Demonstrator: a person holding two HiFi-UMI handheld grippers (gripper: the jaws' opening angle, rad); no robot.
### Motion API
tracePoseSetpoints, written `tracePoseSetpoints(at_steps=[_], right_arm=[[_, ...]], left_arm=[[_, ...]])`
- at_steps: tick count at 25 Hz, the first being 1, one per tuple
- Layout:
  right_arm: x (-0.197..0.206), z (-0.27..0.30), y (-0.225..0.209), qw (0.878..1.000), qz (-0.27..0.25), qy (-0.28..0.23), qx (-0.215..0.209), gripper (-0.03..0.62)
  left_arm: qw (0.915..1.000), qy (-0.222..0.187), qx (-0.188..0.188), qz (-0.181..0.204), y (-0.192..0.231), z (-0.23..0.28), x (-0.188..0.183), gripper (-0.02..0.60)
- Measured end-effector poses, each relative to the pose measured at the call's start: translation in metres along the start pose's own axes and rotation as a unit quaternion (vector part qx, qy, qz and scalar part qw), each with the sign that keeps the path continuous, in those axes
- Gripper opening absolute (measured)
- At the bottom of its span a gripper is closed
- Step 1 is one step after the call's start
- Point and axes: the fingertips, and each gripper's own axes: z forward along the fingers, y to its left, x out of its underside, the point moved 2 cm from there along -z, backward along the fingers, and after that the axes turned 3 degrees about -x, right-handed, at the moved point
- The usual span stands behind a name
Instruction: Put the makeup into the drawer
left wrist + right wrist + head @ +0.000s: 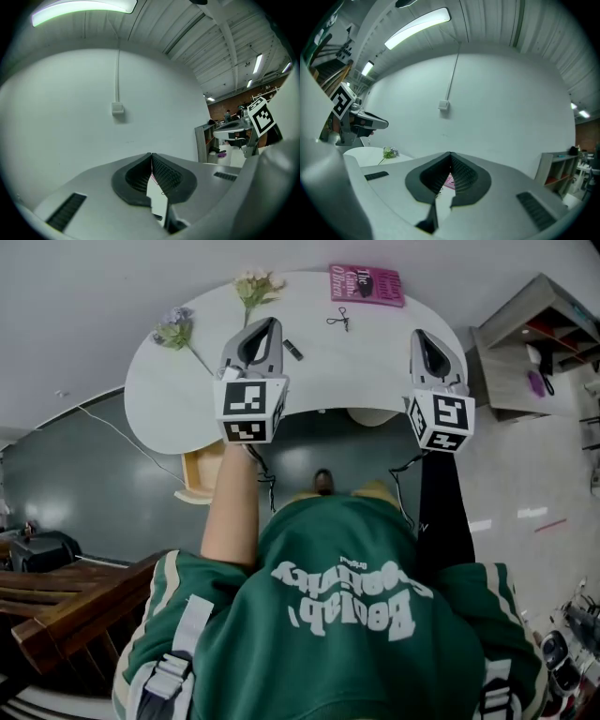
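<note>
A small black makeup stick (293,350) lies on the white table (375,352), just right of my left gripper (272,322). A metal eyelash curler (339,320) lies farther back. Below the table's left edge an open wooden drawer (199,474) sticks out. My left gripper (151,154) is held level over the table with its jaws closed tip to tip and nothing between them. My right gripper (416,334) hovers over the table's right part. In its own view the right gripper (450,153) is shut and empty too.
A pink book (367,284) lies at the table's back edge, and two flower stems (255,287) (175,329) lie at the back left. A grey shelf unit (539,343) stands to the right. A wooden bench (66,596) is at the lower left.
</note>
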Motion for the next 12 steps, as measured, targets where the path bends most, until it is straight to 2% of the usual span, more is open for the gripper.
tracePoseSetpoints(at_steps=[12], right_arm=[[0.006, 0.039, -0.016, 1.000, -0.001, 0.008, 0.005, 0.009]], left_arm=[[0.9997, 0.016, 0.016, -0.010, 0.006, 0.044, 0.017, 0.017]])
